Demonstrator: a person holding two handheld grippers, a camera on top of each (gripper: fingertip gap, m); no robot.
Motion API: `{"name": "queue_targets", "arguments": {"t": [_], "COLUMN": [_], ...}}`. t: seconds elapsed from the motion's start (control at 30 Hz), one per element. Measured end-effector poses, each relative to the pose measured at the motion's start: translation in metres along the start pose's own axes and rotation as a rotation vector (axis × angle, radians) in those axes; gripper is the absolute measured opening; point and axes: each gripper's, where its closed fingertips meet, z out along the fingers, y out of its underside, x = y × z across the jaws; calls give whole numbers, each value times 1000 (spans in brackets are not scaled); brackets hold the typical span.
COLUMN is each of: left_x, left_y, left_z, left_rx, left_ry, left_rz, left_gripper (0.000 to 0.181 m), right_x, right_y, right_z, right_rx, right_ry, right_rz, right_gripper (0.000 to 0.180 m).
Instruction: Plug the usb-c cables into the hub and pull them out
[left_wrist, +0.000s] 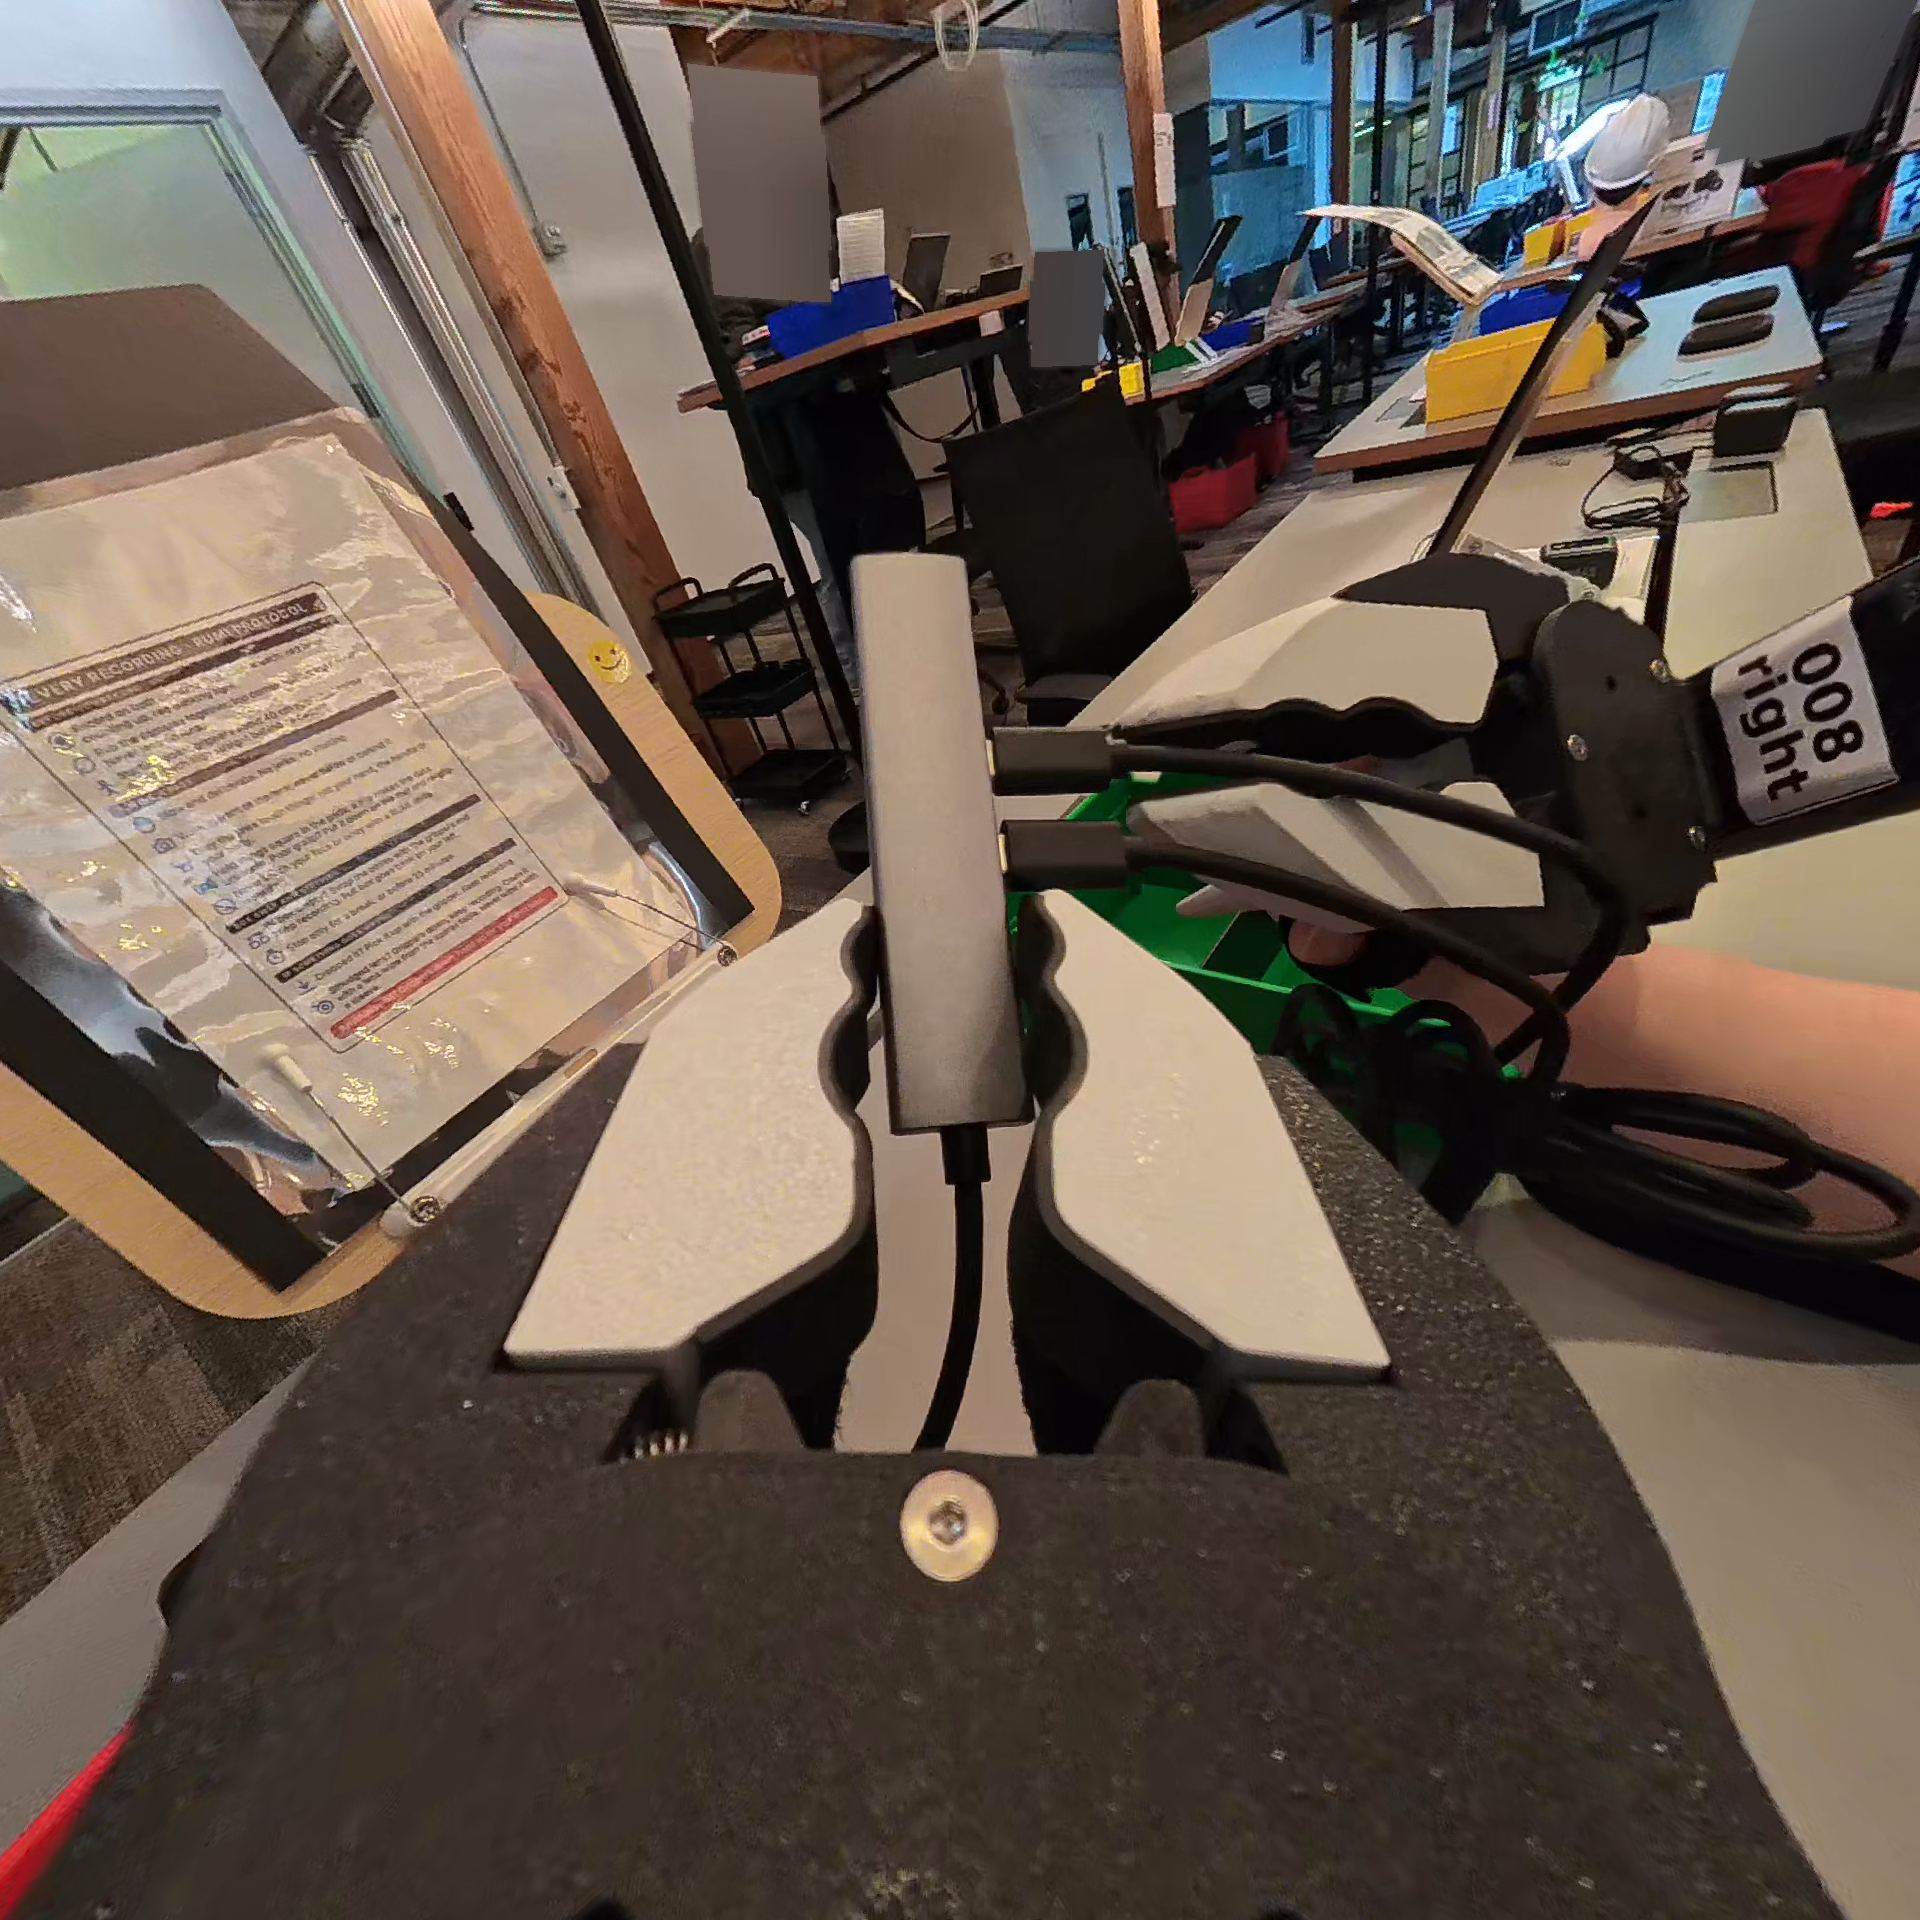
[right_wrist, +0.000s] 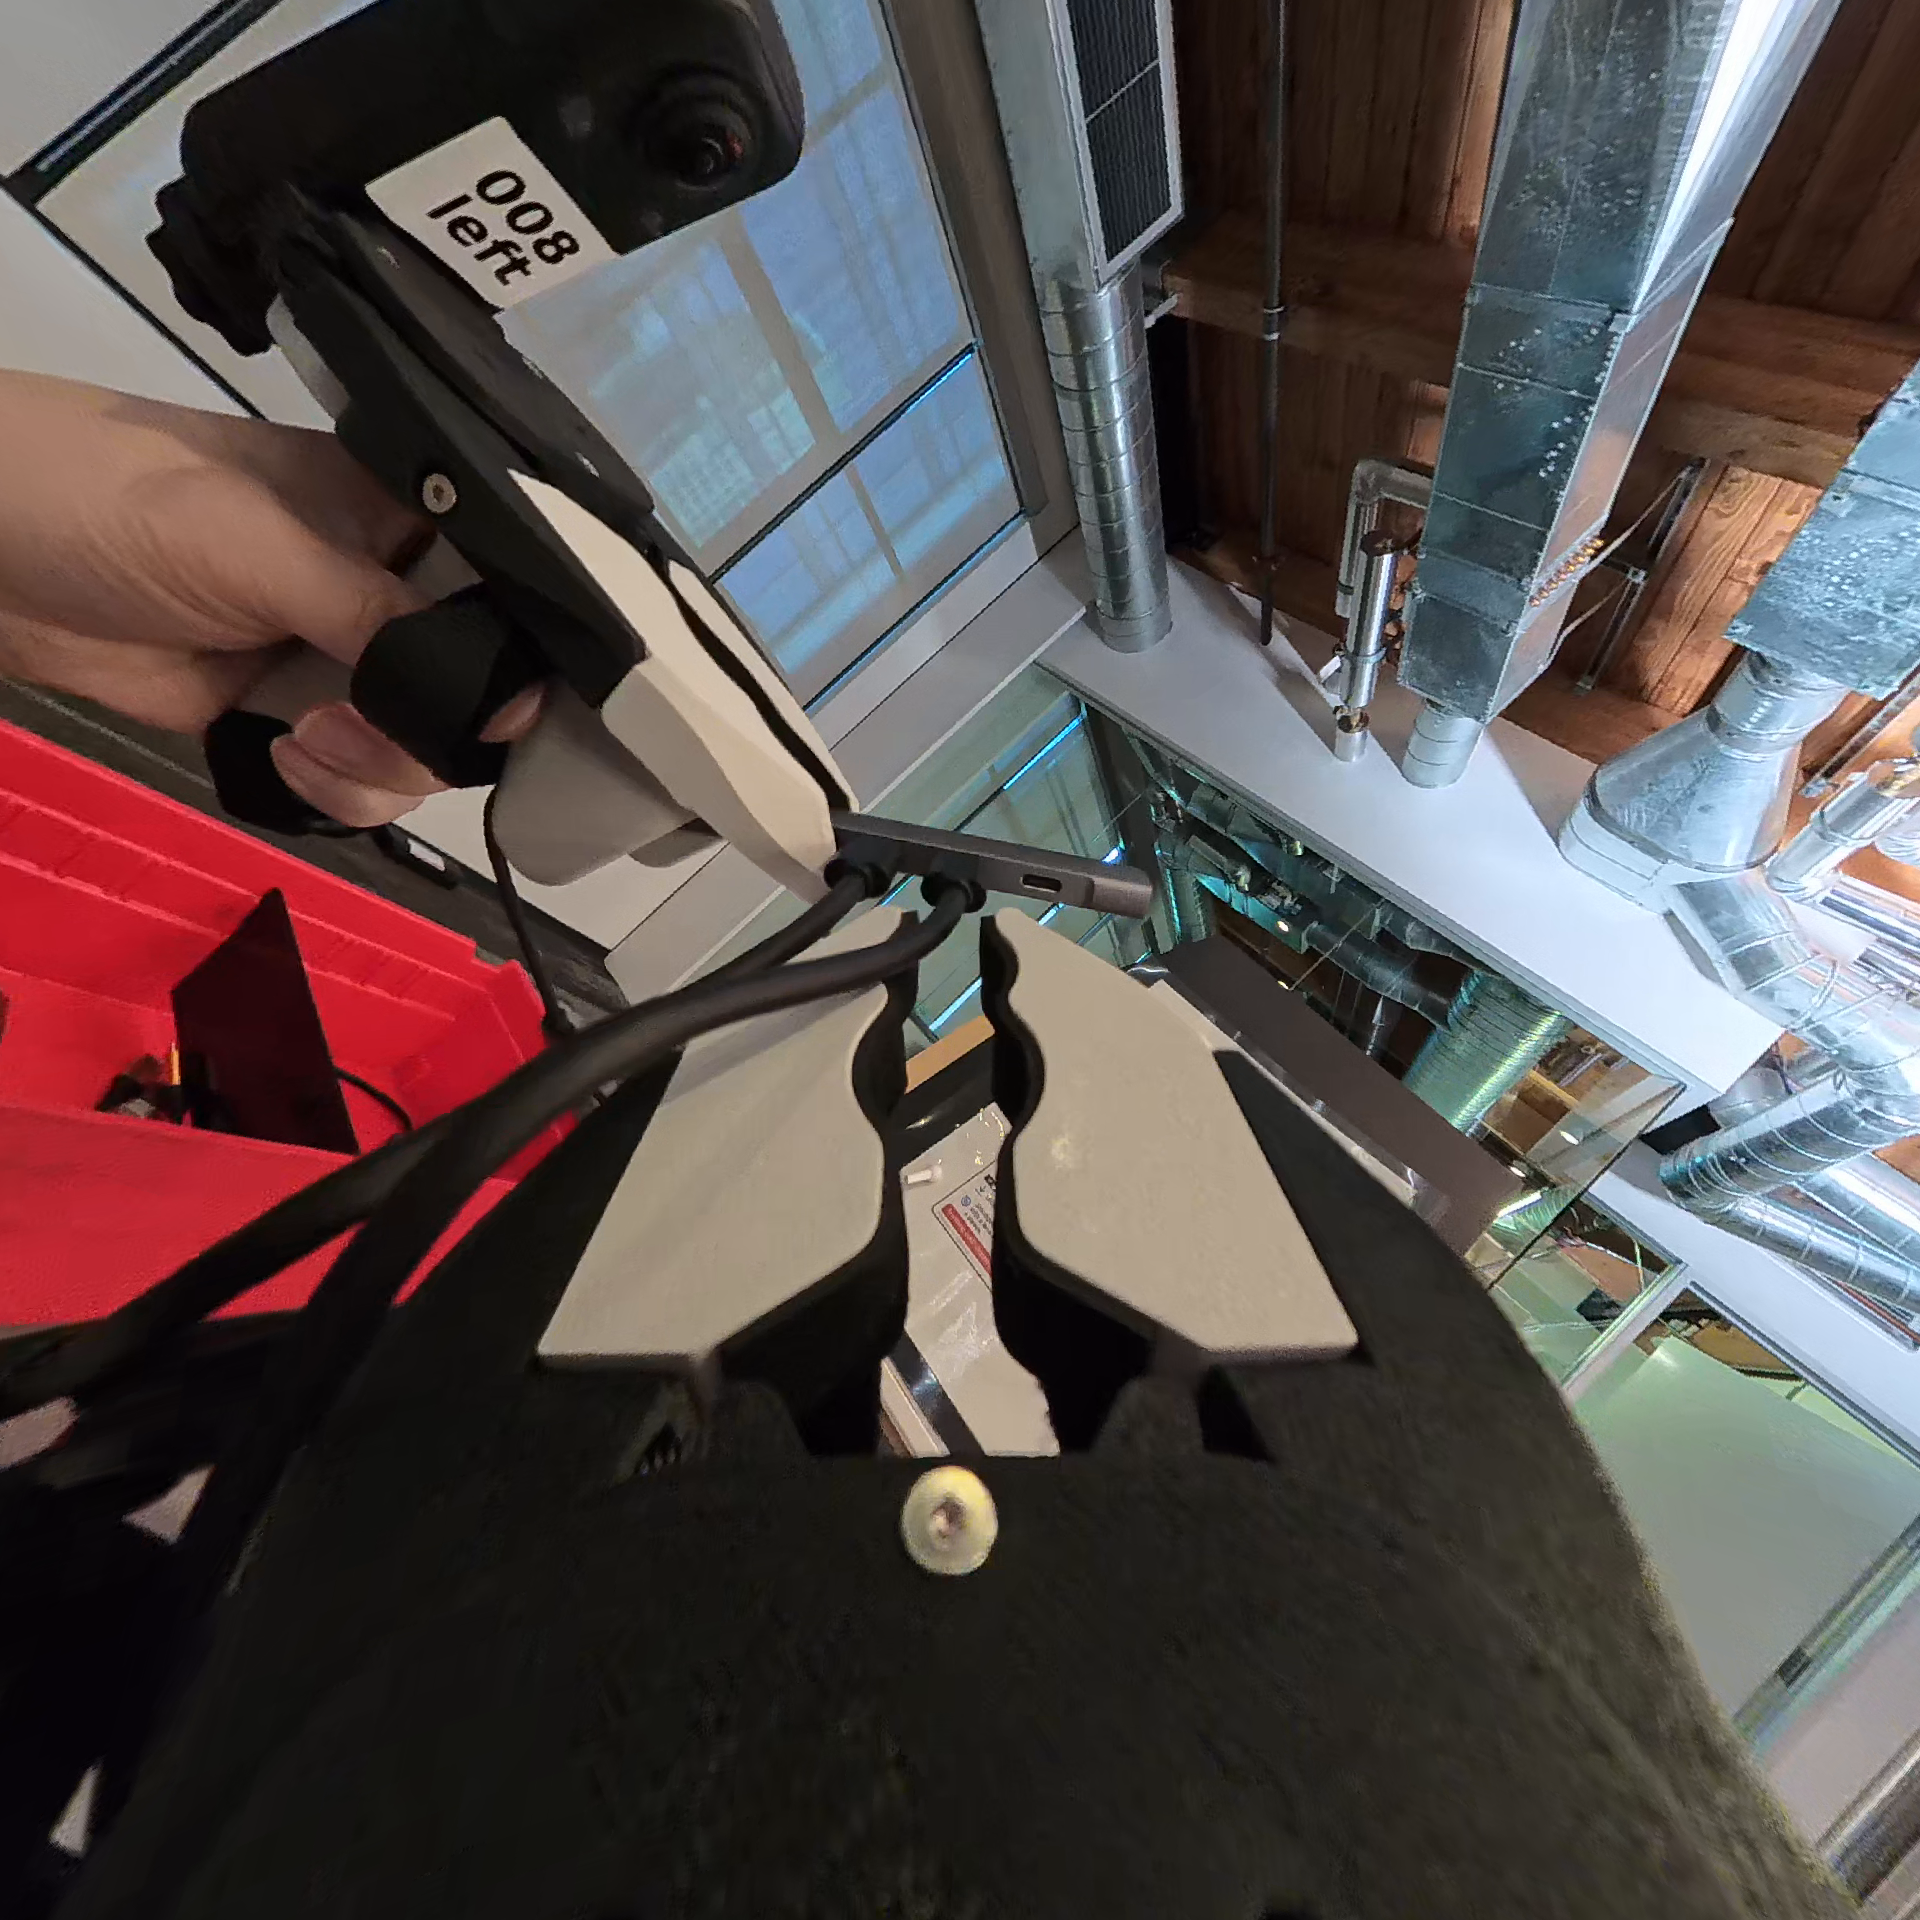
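Note:
In the left wrist view my left gripper (left_wrist: 940, 920) is shut on the lower part of a grey hub (left_wrist: 925, 748) and holds it upright in the air. Two black usb-c plugs, the upper plug (left_wrist: 1049, 758) and the lower plug (left_wrist: 1065, 854), sit in the hub's right side. My right gripper (left_wrist: 1127, 774) comes in from the right, its tips just behind the plugs, with the upper cable running between its fingers. In the right wrist view the right gripper (right_wrist: 945, 930) is slightly open and empty, just short of the nearer plug (right_wrist: 951, 894) in the hub (right_wrist: 997, 868).
The black cables (left_wrist: 1662, 1164) loop down over a hand at the right. A green bin (left_wrist: 1195, 935) lies under the hub and a red bin (right_wrist: 260, 935) to the left. A board with a laminated sheet (left_wrist: 260, 779) stands at the left. A white table (left_wrist: 1766, 904) is at the right. The gap from one gripper's tips to the other's is roughly 4 cm.

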Motion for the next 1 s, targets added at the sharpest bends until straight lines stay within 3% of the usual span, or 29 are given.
{"name": "queue_targets", "arguments": {"t": [0.57,1.0], "left_x": [2,4], "left_y": [7,15], "left_z": [6,9], "left_rx": [-43,-88], "left_ry": [-4,31], "left_rz": [-15,-82], "left_gripper": [24,24], "right_x": [1,-2], "right_y": [1,3], "right_z": [1,-1], "right_rx": [2,-4], "right_ry": [53,63], "right_rz": [3,-162], "right_gripper": [8,8]}}
